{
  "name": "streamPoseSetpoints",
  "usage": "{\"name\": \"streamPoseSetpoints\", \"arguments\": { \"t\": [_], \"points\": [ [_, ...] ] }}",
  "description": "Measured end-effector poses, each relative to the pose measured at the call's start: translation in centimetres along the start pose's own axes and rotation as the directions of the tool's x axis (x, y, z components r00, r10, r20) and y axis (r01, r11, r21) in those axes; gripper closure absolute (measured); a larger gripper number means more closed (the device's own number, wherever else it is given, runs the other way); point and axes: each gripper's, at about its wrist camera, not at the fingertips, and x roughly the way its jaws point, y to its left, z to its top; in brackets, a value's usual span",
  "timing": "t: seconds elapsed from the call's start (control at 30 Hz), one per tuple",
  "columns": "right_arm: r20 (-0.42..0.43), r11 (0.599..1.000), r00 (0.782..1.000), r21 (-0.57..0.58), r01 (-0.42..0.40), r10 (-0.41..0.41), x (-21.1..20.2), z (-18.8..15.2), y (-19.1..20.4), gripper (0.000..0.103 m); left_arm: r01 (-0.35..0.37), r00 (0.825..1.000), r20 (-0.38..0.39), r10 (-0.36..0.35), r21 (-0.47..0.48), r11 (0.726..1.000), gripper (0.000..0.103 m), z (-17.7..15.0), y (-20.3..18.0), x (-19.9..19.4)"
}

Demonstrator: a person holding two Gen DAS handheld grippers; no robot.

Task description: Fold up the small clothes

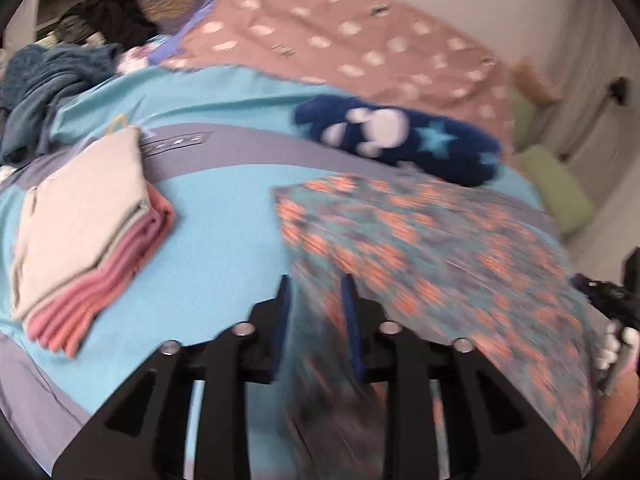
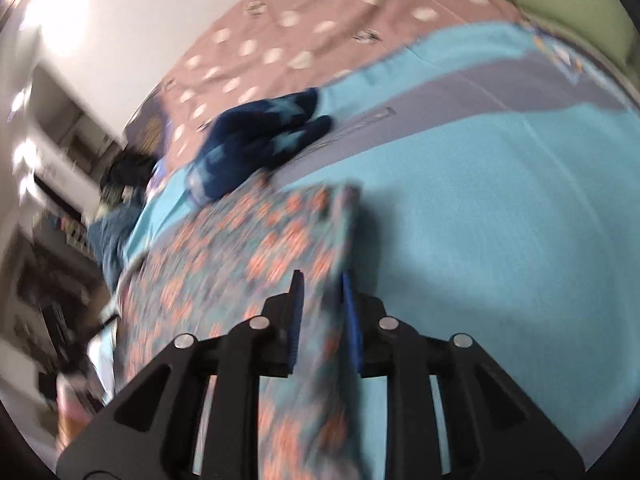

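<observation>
Both tools clamp a floral cloth (image 1: 432, 248) over a bed (image 1: 224, 232) spread with a turquoise blanket. The left tool (image 1: 316, 300) grips the cloth's lower edge at bottom centre of its view; the right tool (image 2: 320, 296) pinches the edge below the cloth's corner. A folded stack (image 1: 84, 236) lies at left, well apart. A navy sock (image 1: 400, 136) rests just beyond the cloth's far edge. Open blanket fills the right of the right wrist view.
</observation>
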Motion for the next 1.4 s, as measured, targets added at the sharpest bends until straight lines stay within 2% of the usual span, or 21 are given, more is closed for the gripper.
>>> {"name": "streamPoseSetpoints", "arguments": {
  "t": [0.03,0.07,0.1,0.13,0.17,0.23,0.27,0.37,0.47,0.53,0.6,0.73,0.87,1.17,1.23,1.33,1.4],
  "points": [
    [-0.027,0.999,0.999,-0.031,0.024,-0.025,-0.1,-1.2,0.4,0.071,0.000,1.000,0.000,0.000,0.014,1.000,0.052,-0.6,-0.3,-0.4],
    [-0.102,0.992,0.989,-0.076,0.101,-0.108,0.7,-3.0,0.5,0.065,-0.030,0.999,-0.039,0.033,0.060,0.998,0.050,-1.7,-1.0,-0.1],
    [-0.112,0.985,0.983,-0.108,0.133,-0.145,1.0,-4.0,0.5,0.065,-0.087,0.991,-0.095,0.098,0.121,0.989,0.049,-2.8,-1.5,1.0],
    [-0.043,0.977,0.988,-0.160,0.139,-0.147,0.4,-5.1,0.7,0.065,-0.114,0.987,-0.096,0.130,0.158,0.981,0.044,-3.6,-1.7,1.4],
    [-0.038,0.976,0.987,-0.161,0.149,-0.157,0.1,-5.4,0.8,0.065,-0.126,0.990,-0.045,0.135,0.167,0.978,0.044,-4.1,-1.8,0.8],
    [-0.024,0.984,0.986,-0.067,0.164,-0.166,-1.8,-5.7,0.6,0.061,-0.119,0.990,-0.055,0.126,0.114,0.986,0.044,-4.0,-1.4,-0.3],
    [-0.020,0.989,0.989,-0.034,0.144,-0.145,-3.1,-6.1,0.5,0.060,-0.095,0.994,-0.046,0.099,0.079,0.992,0.044,-4.2,-1.2,-1.6],
    [0.001,0.988,0.990,-0.073,0.139,-0.139,-6.0,-8.4,0.9,0.060,-0.026,0.999,-0.029,0.029,0.092,0.995,0.044,-6.2,-1.3,-4.4],
    [-0.005,0.988,0.991,-0.075,0.133,-0.134,-7.6,-10.4,0.5,0.059,0.022,0.998,-0.064,-0.014,0.125,0.992,0.044,-9.3,-1.5,-6.3],
    [-0.014,0.990,0.991,-0.048,0.132,-0.133,-8.8,-12.1,0.0,0.059,0.062,0.994,-0.096,-0.054,0.091,0.994,0.044,-11.1,-1.2,-7.0],
    [-0.019,0.992,0.992,-0.026,0.126,-0.127,-9.1,-13.1,0.3,0.059,0.116,0.989,-0.099,-0.113,0.030,0.993,0.044,-12.8,-0.6,-8.0],
    [-0.039,0.996,0.995,0.005,0.088,-0.087,-10.2,-15.3,0.1,0.059,0.188,0.974,-0.131,-0.185,0.012,0.982,0.044,-14.9,-0.9,-9.4],
    [-0.050,0.999,0.997,0.015,0.052,-0.051,-11.7,-17.4,0.3,0.059,0.218,0.964,-0.166,-0.206,0.057,0.974,0.044,-17.4,-1.8,-11.2],
    [-0.041,0.997,0.999,0.078,-0.003,0.006,-16.1,-23.0,-0.1,0.059,0.312,0.939,-0.131,-0.319,-0.068,0.948,0.043,-21.0,-0.1,-14.1],
    [-0.040,0.995,0.999,0.094,-0.027,0.031,-17.3,-24.3,-0.4,0.059,0.329,0.932,-0.137,-0.336,-0.068,0.942,0.043,-21.8,0.0,-14.9],
    [-0.039,0.992,0.997,0.115,-0.060,0.065,-18.9,-26.3,-0.7,0.059,0.360,0.919,-0.147,-0.366,-0.068,0.931,0.043,-23.3,0.1,-16.3],
    [-0.037,0.988,0.995,0.129,-0.084,0.089,-19.8,-27.3,-0.8,0.059,0.390,0.904,-0.154,-0.398,-0.084,0.917,0.043,-24.3,0.3,-17.0]
  ]
}}
